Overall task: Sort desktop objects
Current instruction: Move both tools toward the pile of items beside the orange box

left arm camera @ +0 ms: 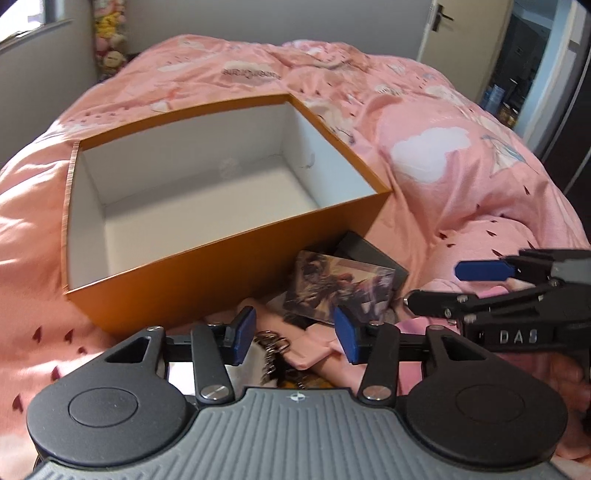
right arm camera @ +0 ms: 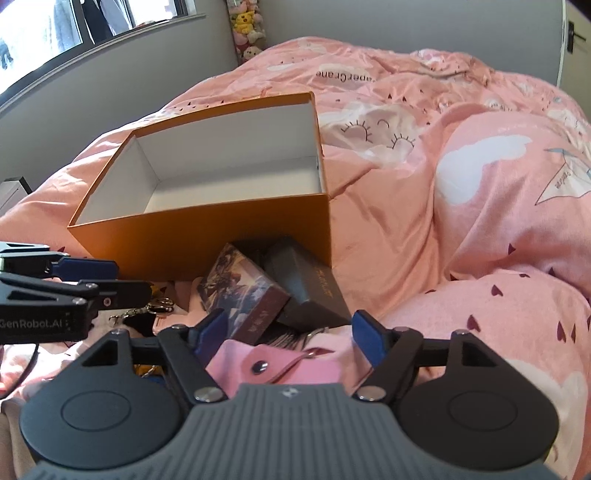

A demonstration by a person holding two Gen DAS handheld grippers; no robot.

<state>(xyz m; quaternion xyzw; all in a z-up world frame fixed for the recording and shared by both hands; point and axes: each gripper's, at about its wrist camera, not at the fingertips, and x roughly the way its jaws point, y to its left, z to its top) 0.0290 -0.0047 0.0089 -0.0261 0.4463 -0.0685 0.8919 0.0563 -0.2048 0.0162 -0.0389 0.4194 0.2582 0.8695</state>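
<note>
An open orange box (left arm camera: 229,273) with a white, empty inside sits on the pink bedding; it also shows in the right wrist view (right arm camera: 207,236). In front of it lie a picture-printed box (left arm camera: 340,288) (right arm camera: 243,291), a dark grey box (left arm camera: 369,251) (right arm camera: 310,288), a pink snap pouch (right arm camera: 280,365) (left arm camera: 314,350) and a keyring with clips (left arm camera: 273,343) (right arm camera: 147,310). My left gripper (left arm camera: 295,336) is open over the keyring and pouch. My right gripper (right arm camera: 291,332) is open over the pink pouch. Each gripper shows in the other's view, the right one (left arm camera: 517,295) and the left one (right arm camera: 55,291).
Rumpled pink duvet (left arm camera: 461,184) covers the bed all around. Plush toys (right arm camera: 245,29) hang at the far wall by a window (right arm camera: 55,29). A doorway (left arm camera: 524,66) stands to the far right.
</note>
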